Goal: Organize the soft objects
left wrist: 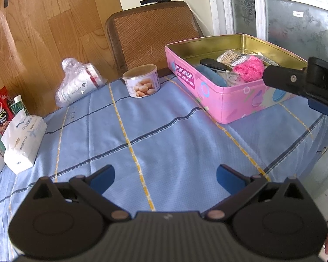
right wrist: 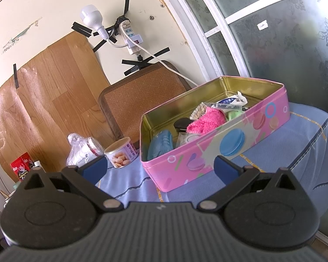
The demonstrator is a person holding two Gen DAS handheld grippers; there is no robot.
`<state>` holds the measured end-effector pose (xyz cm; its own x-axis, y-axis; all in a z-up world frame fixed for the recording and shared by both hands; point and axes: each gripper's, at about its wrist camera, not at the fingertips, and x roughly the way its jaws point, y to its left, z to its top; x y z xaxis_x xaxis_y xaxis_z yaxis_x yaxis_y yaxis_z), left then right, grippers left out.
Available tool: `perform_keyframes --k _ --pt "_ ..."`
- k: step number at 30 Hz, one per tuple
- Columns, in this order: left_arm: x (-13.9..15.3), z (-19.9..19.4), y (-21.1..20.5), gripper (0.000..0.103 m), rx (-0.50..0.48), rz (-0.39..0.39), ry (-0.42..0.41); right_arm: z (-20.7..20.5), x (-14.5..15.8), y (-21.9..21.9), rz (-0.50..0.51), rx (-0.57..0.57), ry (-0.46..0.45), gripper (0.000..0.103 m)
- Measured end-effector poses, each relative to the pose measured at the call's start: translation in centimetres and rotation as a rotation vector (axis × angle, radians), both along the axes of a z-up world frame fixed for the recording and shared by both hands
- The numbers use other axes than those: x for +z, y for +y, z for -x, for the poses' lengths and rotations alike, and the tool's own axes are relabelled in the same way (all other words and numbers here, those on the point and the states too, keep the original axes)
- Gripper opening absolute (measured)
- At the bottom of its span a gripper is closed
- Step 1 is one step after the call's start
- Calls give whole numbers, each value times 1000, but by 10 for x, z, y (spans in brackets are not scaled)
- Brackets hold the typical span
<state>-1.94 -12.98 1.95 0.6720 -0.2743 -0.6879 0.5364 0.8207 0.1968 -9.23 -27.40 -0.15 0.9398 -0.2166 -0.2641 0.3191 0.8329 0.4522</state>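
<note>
A pink macaron tin (left wrist: pixel 236 100) stands open on the blue tablecloth at the right; it also shows in the right wrist view (right wrist: pixel 207 152). Inside lie a fluffy pink cloth (left wrist: pixel 250 68) (right wrist: pixel 204 121), a blue soft item (left wrist: pixel 212 74) (right wrist: pixel 160 145), a green item (right wrist: pixel 234 115), cotton swabs (left wrist: pixel 231 56) and small packets. My left gripper (left wrist: pixel 165 178) is open and empty above the cloth, left of the tin. My right gripper (right wrist: pixel 160 167) is open and empty in front of the tin; part of it shows at the right edge of the left wrist view (left wrist: pixel 304 78).
A peanut can (left wrist: pixel 142 80) (right wrist: pixel 120 152) and a plastic bag with a cup (left wrist: pixel 78 83) stand at the table's back. A tissue pack (left wrist: pixel 21 142) and red snack packs (left wrist: pixel 0 111) stand at the left. A brown chair (left wrist: pixel 153 32) stands behind the table.
</note>
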Motion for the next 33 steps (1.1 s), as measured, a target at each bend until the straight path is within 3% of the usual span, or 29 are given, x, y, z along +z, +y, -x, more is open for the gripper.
perform_keyframes --k 33 --pt "2 3 1 103 -29 7 9 1 0 -3 -4 0 -3 103"
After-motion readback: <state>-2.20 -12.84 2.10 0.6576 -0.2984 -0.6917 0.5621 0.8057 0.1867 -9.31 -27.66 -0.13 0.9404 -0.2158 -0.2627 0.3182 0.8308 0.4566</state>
